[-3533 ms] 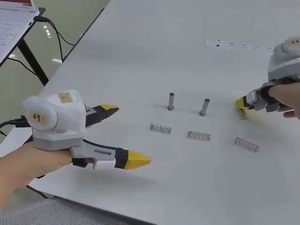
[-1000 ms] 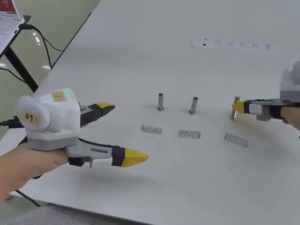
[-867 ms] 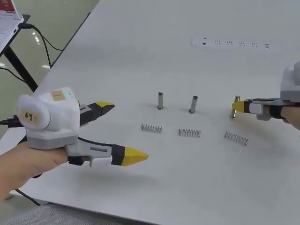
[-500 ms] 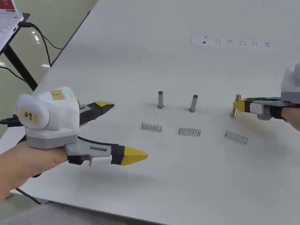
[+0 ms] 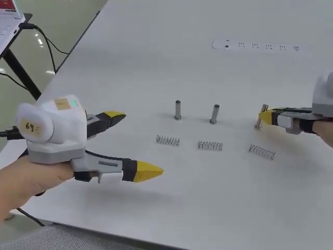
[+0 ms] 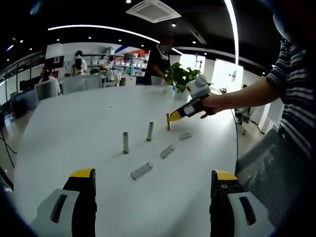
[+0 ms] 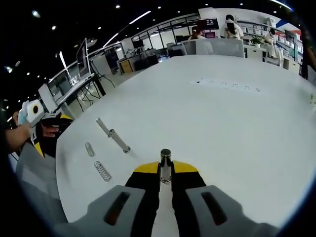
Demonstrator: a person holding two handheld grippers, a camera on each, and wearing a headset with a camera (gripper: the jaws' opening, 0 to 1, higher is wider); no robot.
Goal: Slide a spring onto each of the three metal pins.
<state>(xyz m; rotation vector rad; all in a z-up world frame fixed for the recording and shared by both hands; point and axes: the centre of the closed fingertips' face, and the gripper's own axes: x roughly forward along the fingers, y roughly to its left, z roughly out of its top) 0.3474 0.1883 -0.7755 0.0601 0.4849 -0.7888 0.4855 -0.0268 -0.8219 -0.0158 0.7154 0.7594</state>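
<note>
Holding the third pin [image 7: 165, 157] clamped in my right gripper [image 7: 165, 171], I have the yellow jaw tips pressed on its shaft just below the head, which pokes out past them. In the head view this pin sits at the 3 o'clock end of the row and leans a little; I cannot tell whether its foot touches the white table [image 5: 156, 52]. The other two pins stand upright on the table: the left pin [image 5: 177, 110] and, at its 3 o'clock, the middle pin [image 5: 214, 114], both bare of springs. Three springs lie flat in a row, each at about 6 o'clock of a pin and apart from it: the left spring [image 5: 167, 140], the middle spring [image 5: 210, 146] and the right spring [image 5: 261, 152]. My left gripper [image 5: 140, 141] hovers over the table at about 8 o'clock of the left pin, well apart from the row, its jaws spread wide with nothing between them and its tips pointing toward 3 o'clock. A white power strip [image 5: 263, 47] lies far off at about 1 o'clock of the pins
</note>
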